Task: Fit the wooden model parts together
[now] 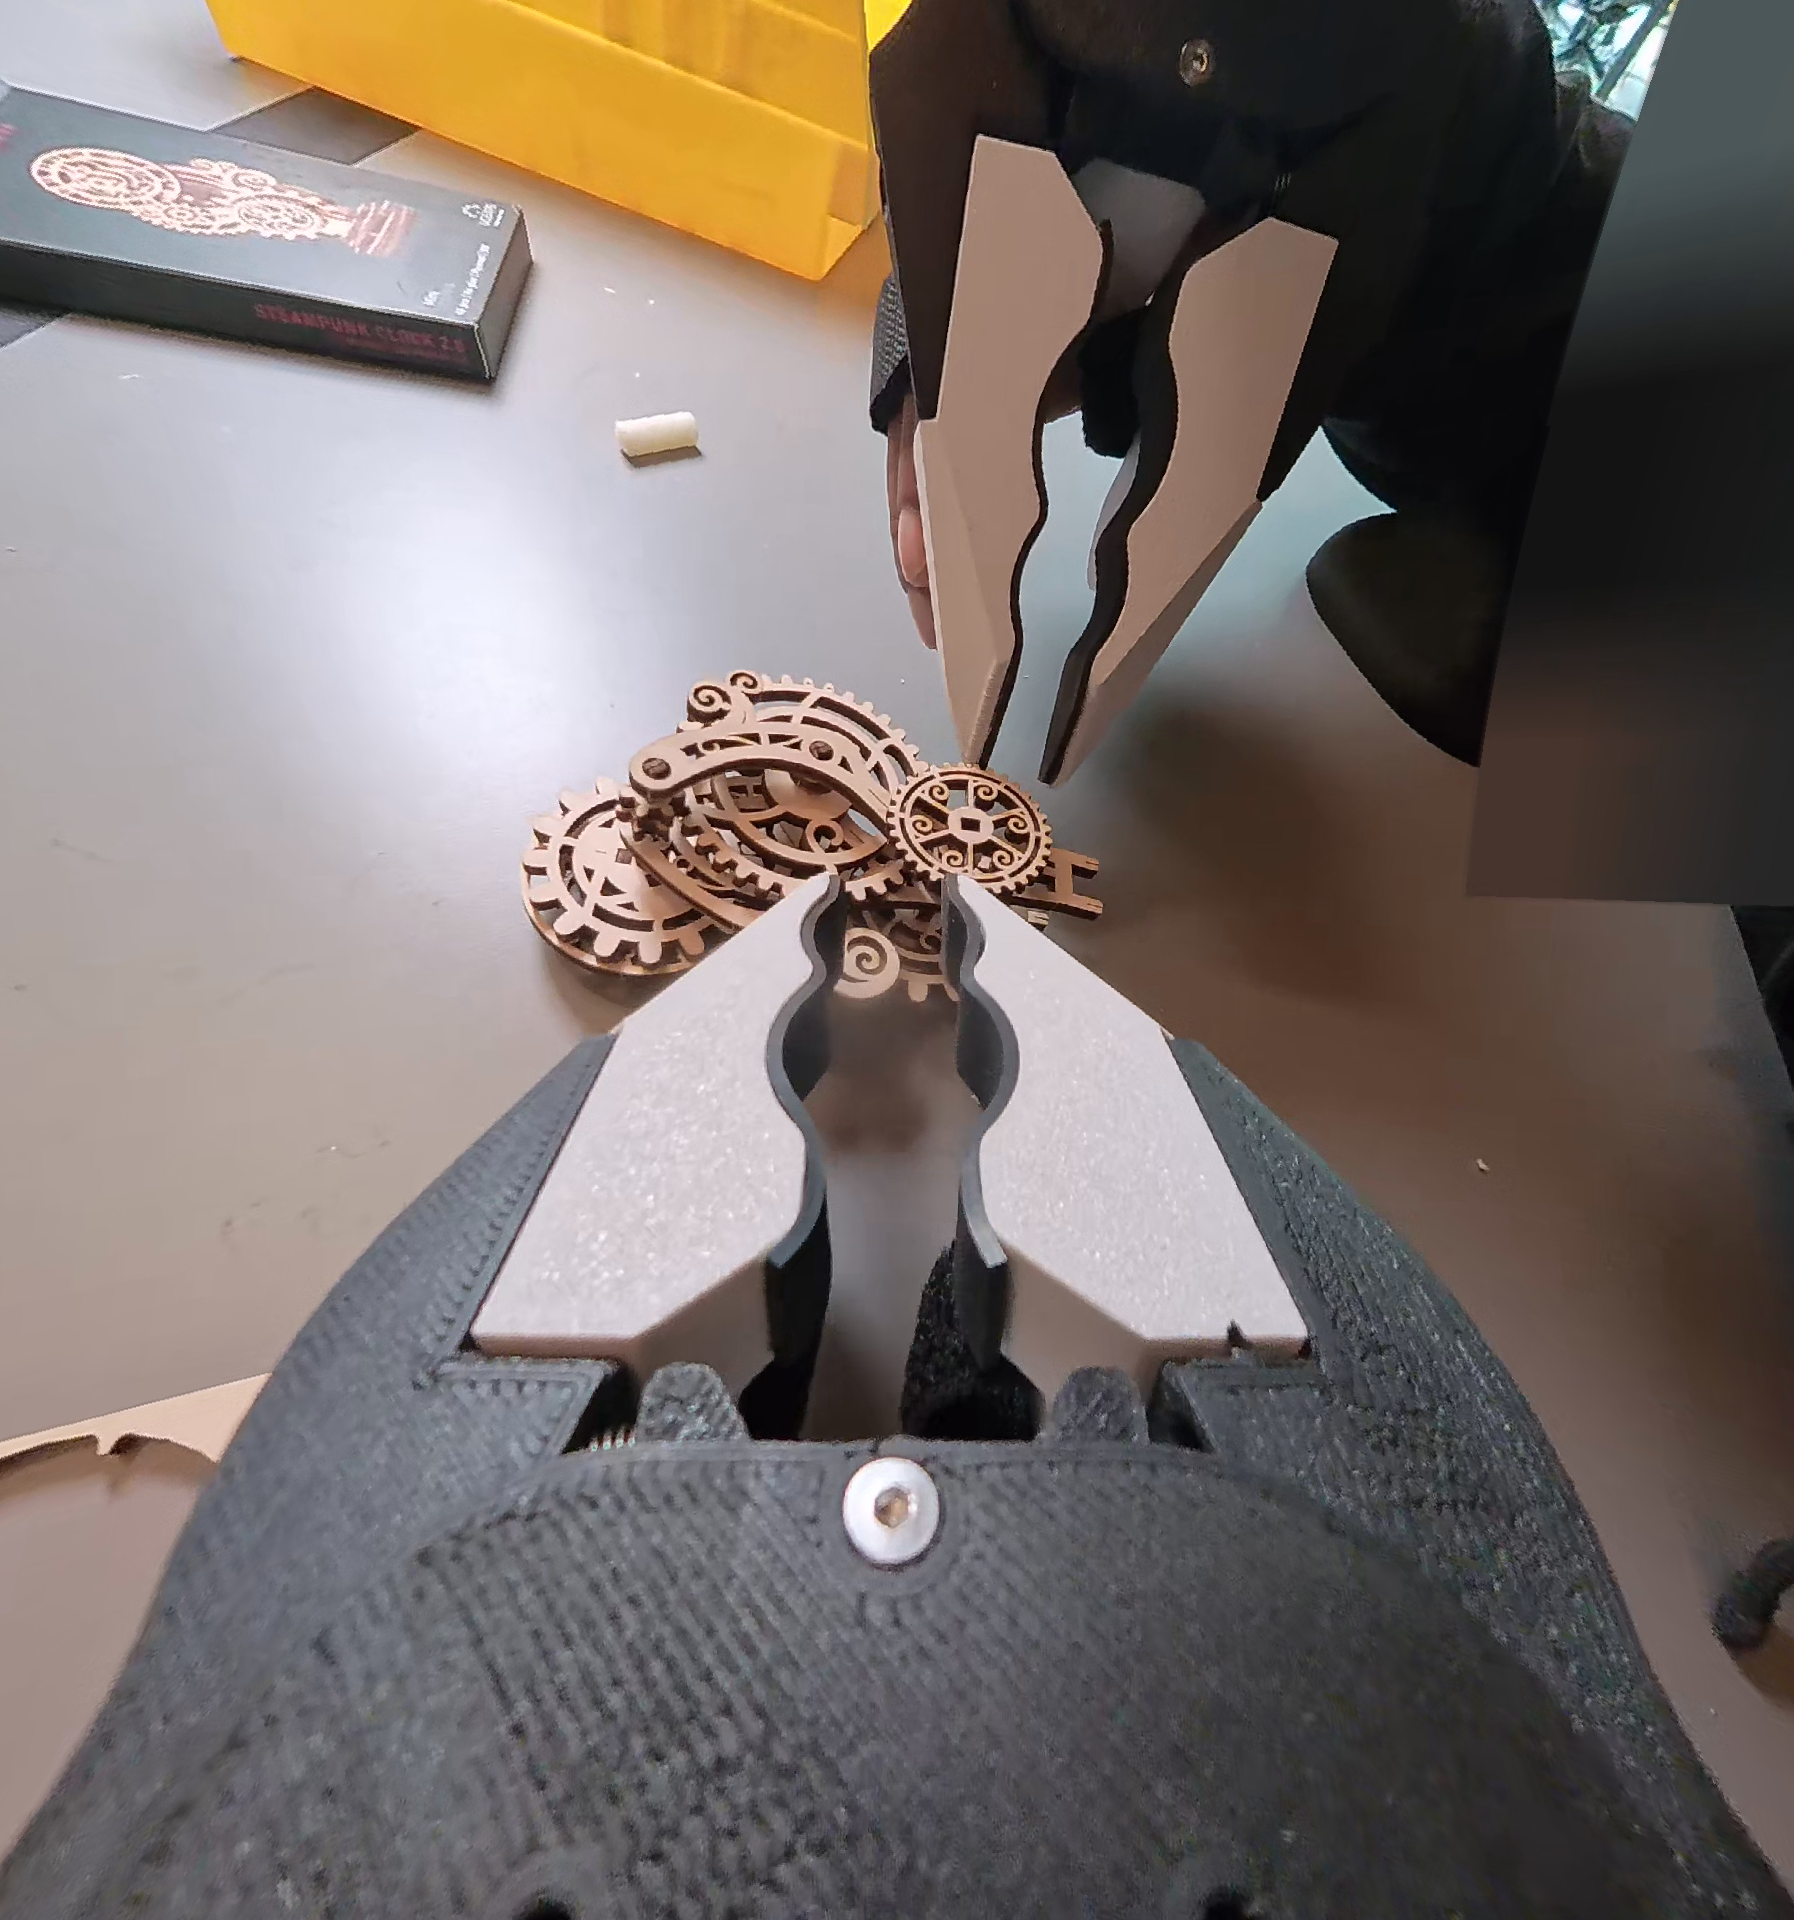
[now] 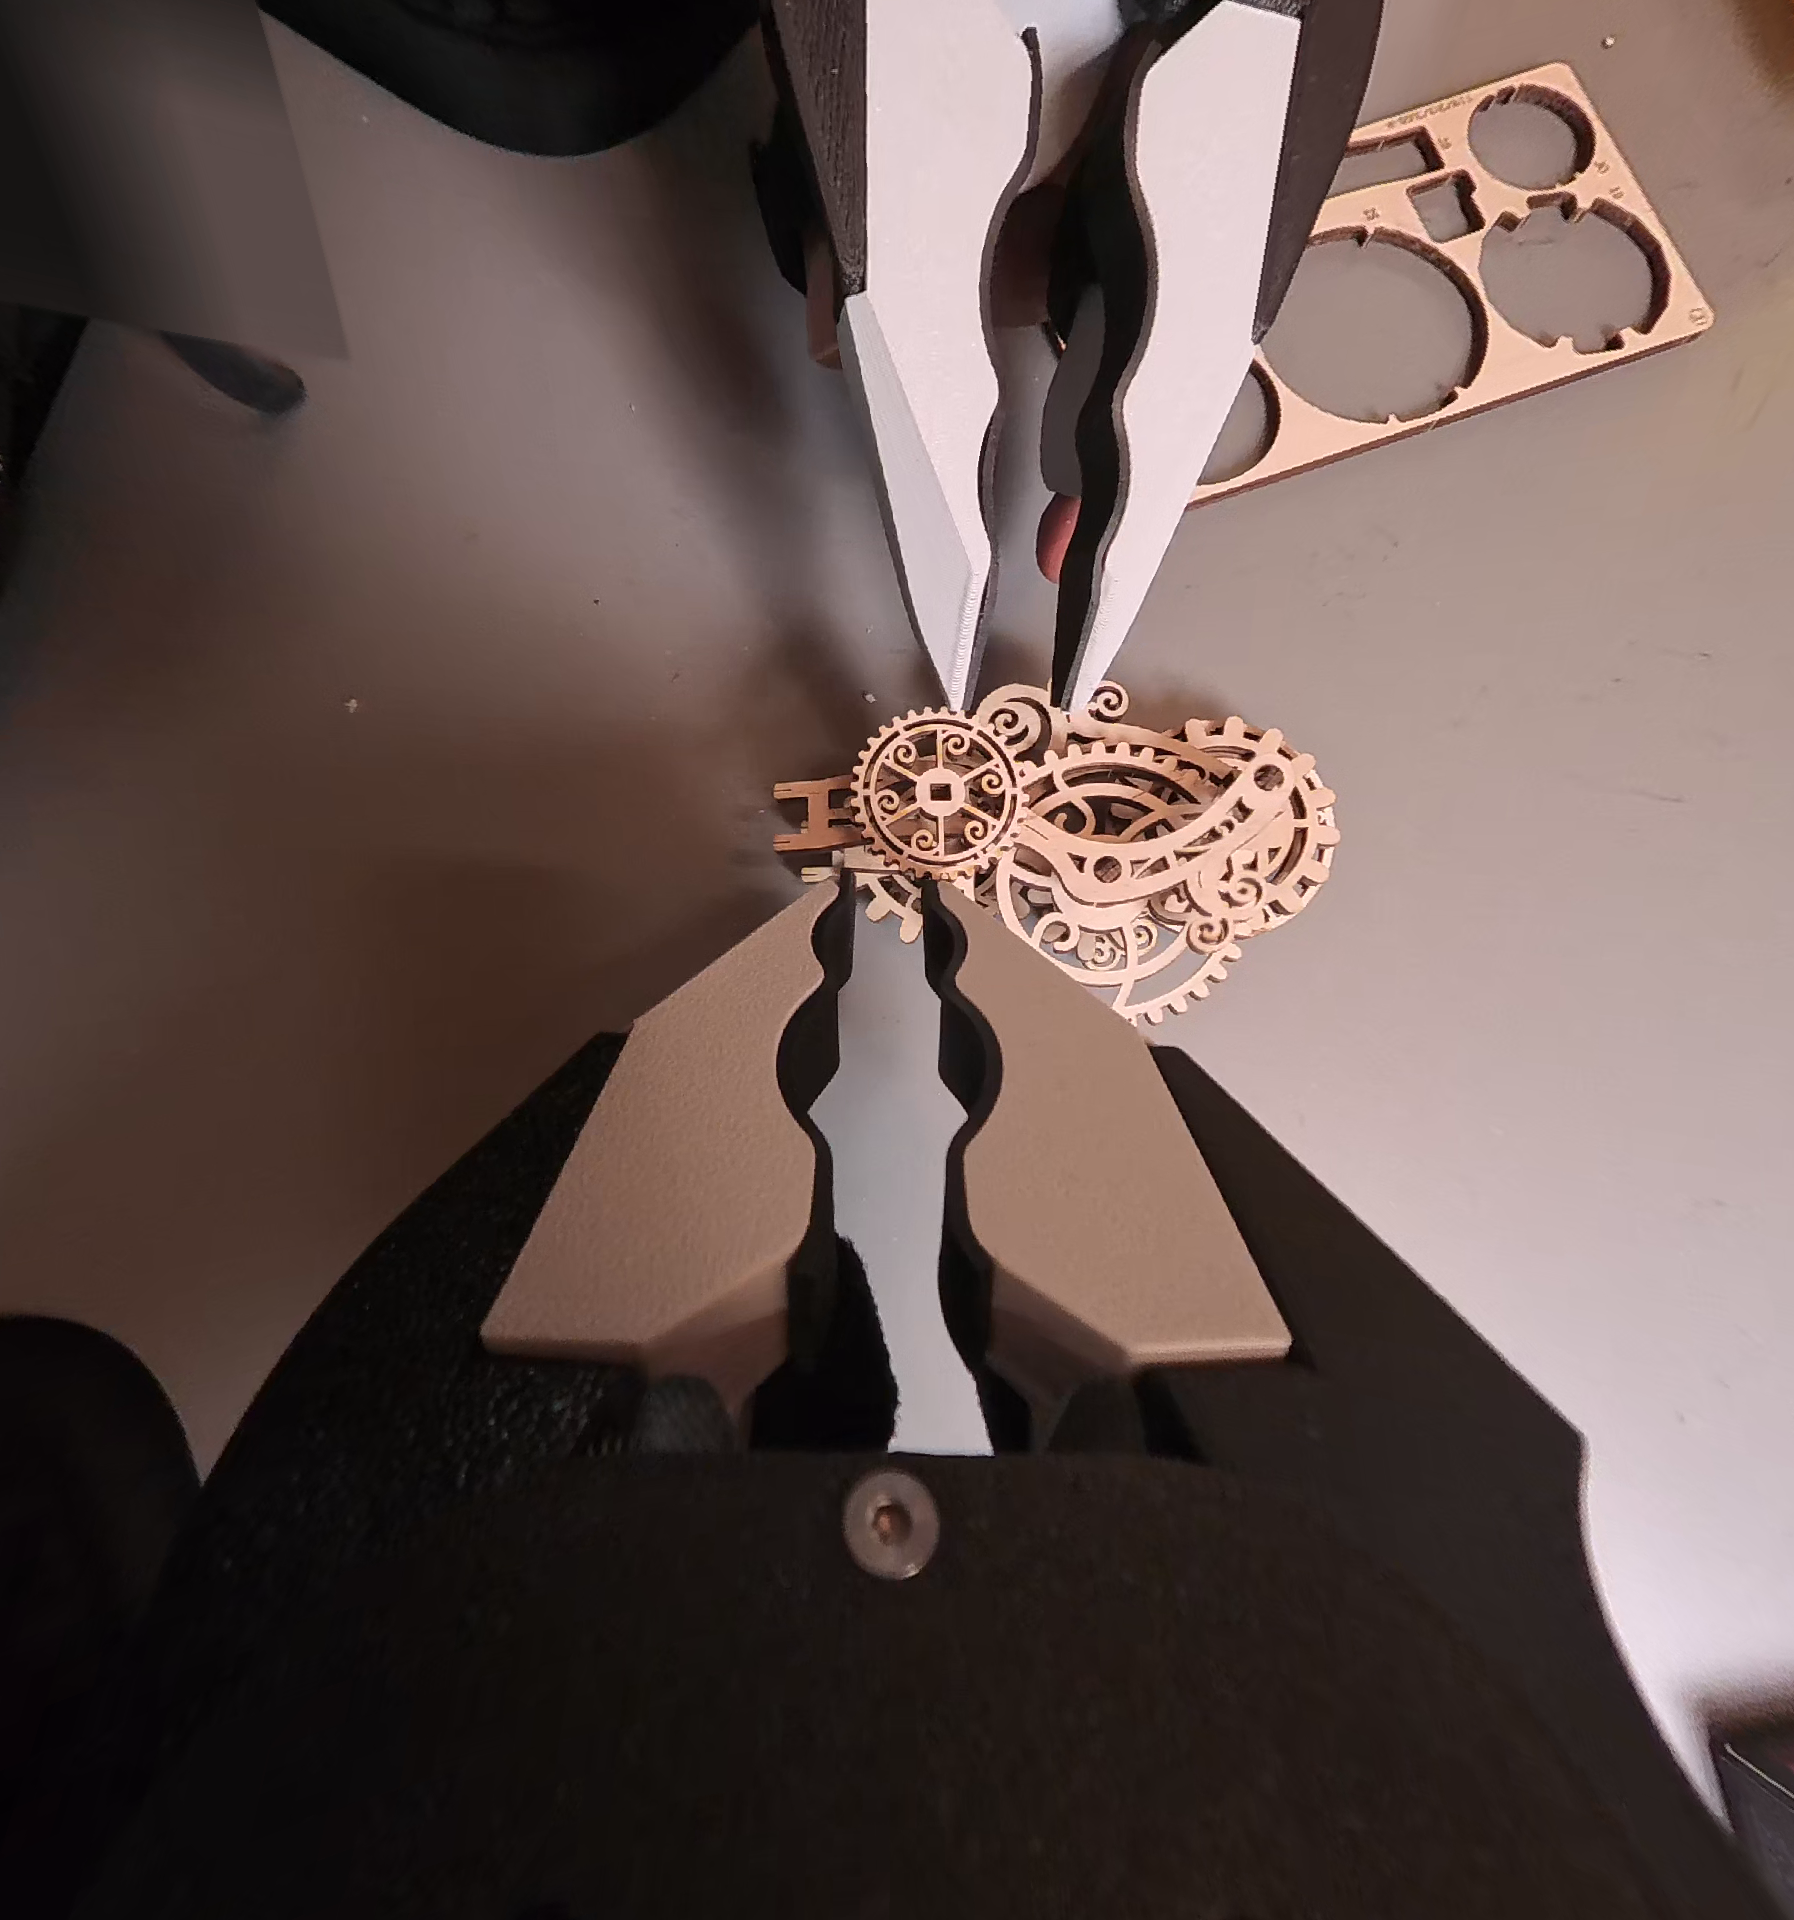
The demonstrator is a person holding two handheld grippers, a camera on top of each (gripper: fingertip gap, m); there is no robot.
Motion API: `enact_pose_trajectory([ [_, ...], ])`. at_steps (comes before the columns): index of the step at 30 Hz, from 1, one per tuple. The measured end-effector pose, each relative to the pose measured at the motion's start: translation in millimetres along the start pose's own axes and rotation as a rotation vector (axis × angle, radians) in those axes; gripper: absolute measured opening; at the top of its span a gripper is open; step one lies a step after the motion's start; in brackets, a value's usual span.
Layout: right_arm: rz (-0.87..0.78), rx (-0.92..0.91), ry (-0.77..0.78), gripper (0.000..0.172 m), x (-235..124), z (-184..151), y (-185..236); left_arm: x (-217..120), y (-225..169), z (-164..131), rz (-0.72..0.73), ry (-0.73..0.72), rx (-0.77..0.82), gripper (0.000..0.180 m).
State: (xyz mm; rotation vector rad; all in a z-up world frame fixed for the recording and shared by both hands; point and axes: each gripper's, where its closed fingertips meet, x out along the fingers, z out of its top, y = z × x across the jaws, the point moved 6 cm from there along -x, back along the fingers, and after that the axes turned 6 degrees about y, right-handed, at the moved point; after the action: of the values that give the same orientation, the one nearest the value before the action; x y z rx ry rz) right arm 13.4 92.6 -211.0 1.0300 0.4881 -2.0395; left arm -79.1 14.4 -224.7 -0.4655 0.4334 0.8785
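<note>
A wooden gear model point(image 1: 747, 831) of stacked cogs and curved arms lies flat on the grey table point(image 1: 249, 675). A small spoked gear point(image 1: 971, 826) sits on top at its right end; it also shows in the right wrist view point(image 2: 934, 795). My left gripper point(image 1: 888, 888) is open, its tips over the model's near edge with a swirl part between them. It enters the right wrist view from the top point(image 2: 1018, 681). My right gripper point(image 2: 888, 888) is open, its tips straddling a toothed edge beside the small gear. It stands opposite in the left wrist view point(image 1: 1015, 769).
A black product box point(image 1: 228, 260) and a yellow bin point(image 1: 644, 104) stand at the far left. A small white piece point(image 1: 657, 434) lies on the table. A punched-out wooden sheet point(image 2: 1444, 281) lies behind the left gripper. A person's dark sleeve point(image 1: 1392, 260) is behind the right gripper. One gripper's finger ends stand about 4 cm off the other's.
</note>
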Motion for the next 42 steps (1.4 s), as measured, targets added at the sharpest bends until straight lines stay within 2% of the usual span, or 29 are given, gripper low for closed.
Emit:
enact_pose_trajectory([
  [10, -0.017, 0.004, -0.014, 0.013, -5, -1, -2, -4, -1, 1, -0.003, -0.017, 0.019, 0.026],
  [14, -0.033, 0.015, -0.062, 0.024, -7, 6, -4, -3, -8, 4, -0.029, -0.044, 0.057, 0.03],
  [18, -0.051, 0.012, -0.064, 0.029, 2, 11, -5, 4, -12, 1, -0.005, -0.001, 0.106, 0.03],
  [29, -0.055, 0.018, -0.069, 0.018, 7, 14, -5, 10, -14, -2, 0.008, 0.016, 0.11, 0.023],
  [42, -0.017, 0.042, -0.13, 0.017, 1, 12, -6, 9, -14, 0, 0.007, 0.002, 0.101, 0.021],
])
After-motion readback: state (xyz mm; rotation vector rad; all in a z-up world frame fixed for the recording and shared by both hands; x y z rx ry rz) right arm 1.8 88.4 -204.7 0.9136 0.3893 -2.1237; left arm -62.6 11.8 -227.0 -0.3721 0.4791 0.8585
